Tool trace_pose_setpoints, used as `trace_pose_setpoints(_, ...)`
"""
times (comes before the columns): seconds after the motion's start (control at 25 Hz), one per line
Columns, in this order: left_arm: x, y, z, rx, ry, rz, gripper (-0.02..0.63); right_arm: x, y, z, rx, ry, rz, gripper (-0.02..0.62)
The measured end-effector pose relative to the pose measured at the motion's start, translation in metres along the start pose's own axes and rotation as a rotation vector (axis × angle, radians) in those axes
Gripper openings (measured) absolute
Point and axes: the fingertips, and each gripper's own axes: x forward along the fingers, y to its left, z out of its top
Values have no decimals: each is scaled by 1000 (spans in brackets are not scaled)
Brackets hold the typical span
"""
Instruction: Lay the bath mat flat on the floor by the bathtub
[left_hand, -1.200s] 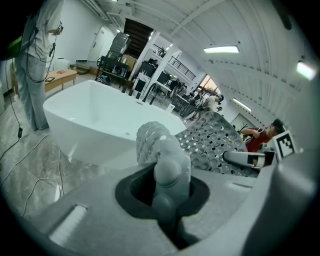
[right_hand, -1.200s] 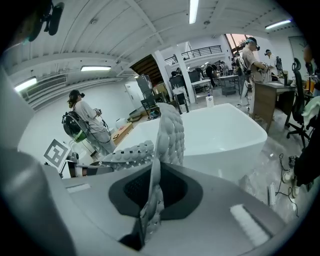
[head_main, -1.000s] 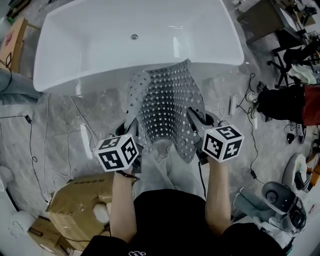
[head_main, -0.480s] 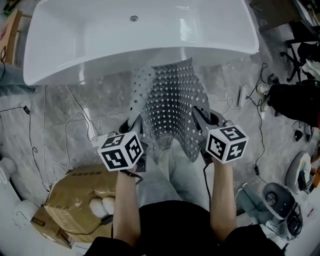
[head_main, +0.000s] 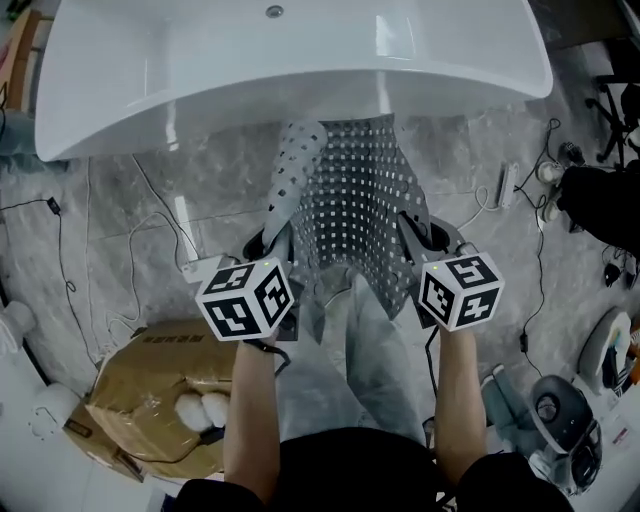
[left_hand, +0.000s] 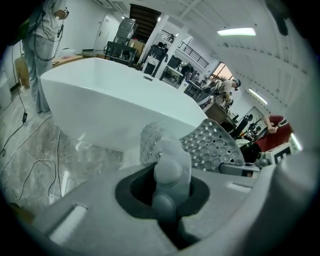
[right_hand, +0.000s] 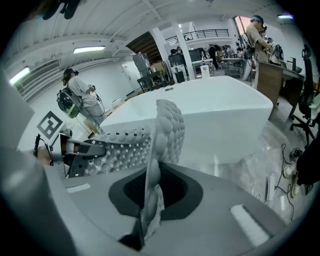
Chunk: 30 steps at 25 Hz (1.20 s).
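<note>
Between my two grippers hangs the one bath mat (head_main: 350, 200), a grey perforated sheet studded with suckers, and each gripper has a near corner of it. My left gripper (head_main: 270, 243) is clamped on the left corner and my right gripper (head_main: 415, 232) on the right corner. In both gripper views the thin edge is pinched flat between the pads. I judge that I hold it by two corners so that it is spread across its width and can go down as a sheet, not as a heap. Ahead of both sets of jaws the mat runs away towards the single white bathtub (head_main: 200, 80), whose long side lies straight in front of me. The mat's far end passes out of sight under the tub's rim, so I cannot tell whether it touches the floor (head_main: 130, 200). Just ahead of my left gripper the mat's edge is curled over on itself, which I expect will want flattening. The end at my jaws is plainly up off the floor, so the laying is not yet done. By count: one mat, one tub, two grippers, one cardboard box (head_main: 150, 385) behind and left of my left gripper, and a few white cables (head_main: 160, 235) on the marble further left.
</note>
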Motion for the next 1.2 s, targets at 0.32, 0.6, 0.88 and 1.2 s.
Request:
trace_pose_setpoints(0.32, 43, 17, -21, -8, 30, 27, 20, 43, -22, -27, 47, 32, 6, 23)
trace_pose_setpoints(0.6, 68, 39, -35, -1, 38, 39, 20, 71, -32, -44, 13, 43, 26, 23)
trace_pose_setpoints(0.88, 97, 55, -42, 35, 61, 57, 20, 101, -45, -61, 21, 43, 32, 23)
trace_pose_setpoints(1.2, 124, 55, -55, 41, 81, 59, 20, 124, -60, -87, 27, 56, 43, 23)
